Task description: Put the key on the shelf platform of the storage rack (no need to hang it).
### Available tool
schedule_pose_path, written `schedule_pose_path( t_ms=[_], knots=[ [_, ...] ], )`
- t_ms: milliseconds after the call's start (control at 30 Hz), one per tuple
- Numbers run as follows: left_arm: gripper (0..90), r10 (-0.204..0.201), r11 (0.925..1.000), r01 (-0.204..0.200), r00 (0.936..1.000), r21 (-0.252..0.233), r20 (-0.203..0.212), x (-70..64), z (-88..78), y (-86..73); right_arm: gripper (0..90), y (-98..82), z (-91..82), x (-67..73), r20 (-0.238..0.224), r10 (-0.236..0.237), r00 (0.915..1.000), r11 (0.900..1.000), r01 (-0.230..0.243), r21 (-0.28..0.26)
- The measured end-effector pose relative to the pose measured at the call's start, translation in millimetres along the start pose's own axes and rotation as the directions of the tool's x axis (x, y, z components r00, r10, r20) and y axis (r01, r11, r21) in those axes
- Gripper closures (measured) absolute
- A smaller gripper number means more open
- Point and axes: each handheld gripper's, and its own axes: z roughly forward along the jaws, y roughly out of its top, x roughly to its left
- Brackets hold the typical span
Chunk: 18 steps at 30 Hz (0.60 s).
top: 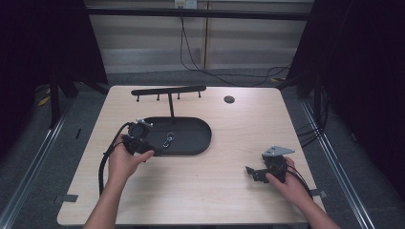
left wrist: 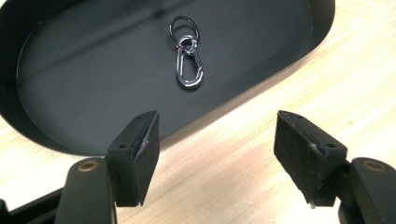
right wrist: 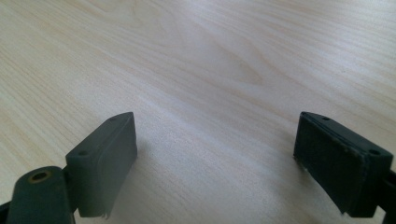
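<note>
Carabiner (left wrist: 189,65) in tray (left wrist: 56,79), just right of and beyond left gripper (left wrist: 217,140); long axis along approach. Left gripper nearer, jaws apart, empty. Right gripper (right wrist: 215,154) idle, open, near-right.

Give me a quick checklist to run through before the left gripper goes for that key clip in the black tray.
1. Left gripper jaws open with nothing between them: ok.
2. Silver metal carabiner clip with its key rings lying flat, alone in the black oval tray: ok.
3. Clip ahead of the jaws, roughly centred: ok, though the tray's near rim lies between them.
4. Right gripper resting on the light wooden table, jaws open, away from the tray: ok.
5. Black hook rack behind the tray, pegs free: ok.
6. Whether the flat clip can be pinched off the tray floor: cannot tell.
</note>
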Motion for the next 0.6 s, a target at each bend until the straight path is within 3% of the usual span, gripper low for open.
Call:
schedule_pose_path(
  t_ms=[600],
  knots=[
    [31.5,-0.022,0.9995,0.022,0.9997,-0.024,0.001,8.9,-5.3,-30.3,12.7,0.0,0.0,0.0,0.000,0.000,1.0000,1.000,0.000,0.000]
  ],
)
